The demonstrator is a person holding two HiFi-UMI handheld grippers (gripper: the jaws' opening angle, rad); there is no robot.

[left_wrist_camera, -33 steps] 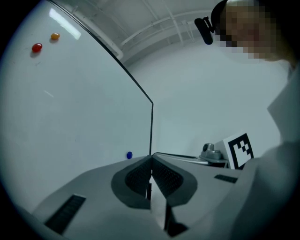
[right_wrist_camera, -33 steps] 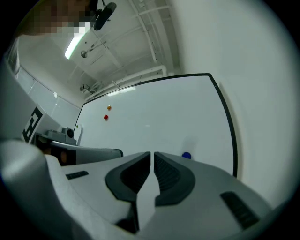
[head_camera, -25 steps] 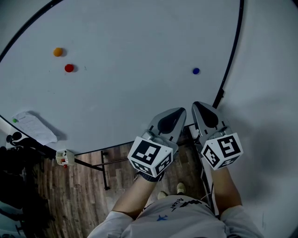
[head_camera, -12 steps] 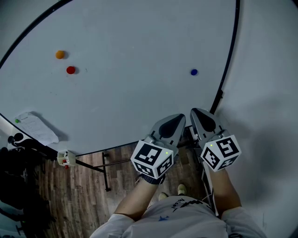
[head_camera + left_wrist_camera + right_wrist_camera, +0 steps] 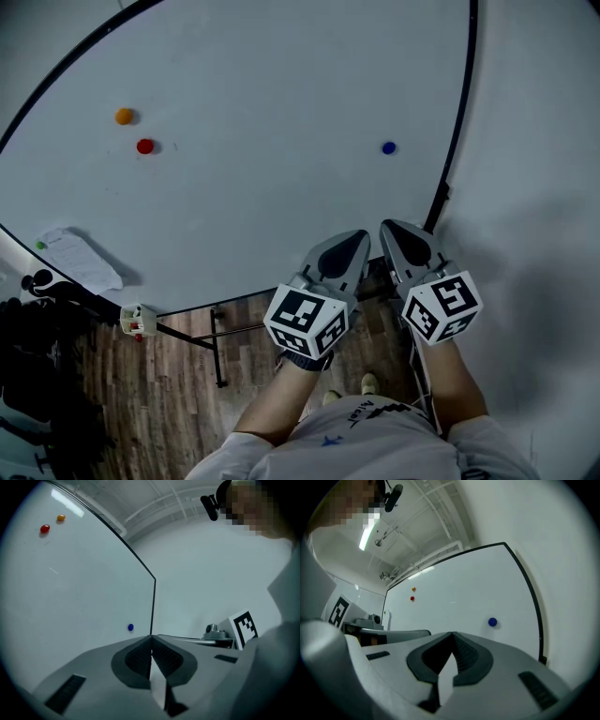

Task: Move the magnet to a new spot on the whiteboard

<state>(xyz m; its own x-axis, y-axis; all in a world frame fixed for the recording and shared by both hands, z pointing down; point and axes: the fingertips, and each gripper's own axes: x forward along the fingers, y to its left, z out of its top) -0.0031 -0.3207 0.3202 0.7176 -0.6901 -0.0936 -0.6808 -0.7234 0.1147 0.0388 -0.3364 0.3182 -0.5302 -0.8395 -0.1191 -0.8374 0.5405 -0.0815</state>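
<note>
1. Orange magnet [image 5: 124, 116] and red magnet [image 5: 144, 146] sit close together toward the whiteboard's [image 5: 262, 187] left edge, in the same spots as a second ago.
2. Left gripper [image 5: 361, 234]: jaws together, empty, off the bottom right corner; it has hardly moved.
3. Right gripper [image 5: 389, 227]: jaws together on nothing, just beside the left.
4. Blue magnet [image 5: 388, 148] sits near the right edge, untouched. Judgement: no reach has started, and no magnet has been relocated yet.

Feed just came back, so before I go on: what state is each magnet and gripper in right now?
blue magnet: stuck on the whiteboard, near its right edge, untouched.
orange magnet: stuck on the whiteboard, far left.
red magnet: stuck just below the orange magnet.
left gripper: jaws together, empty.
right gripper: jaws together, empty.
</note>
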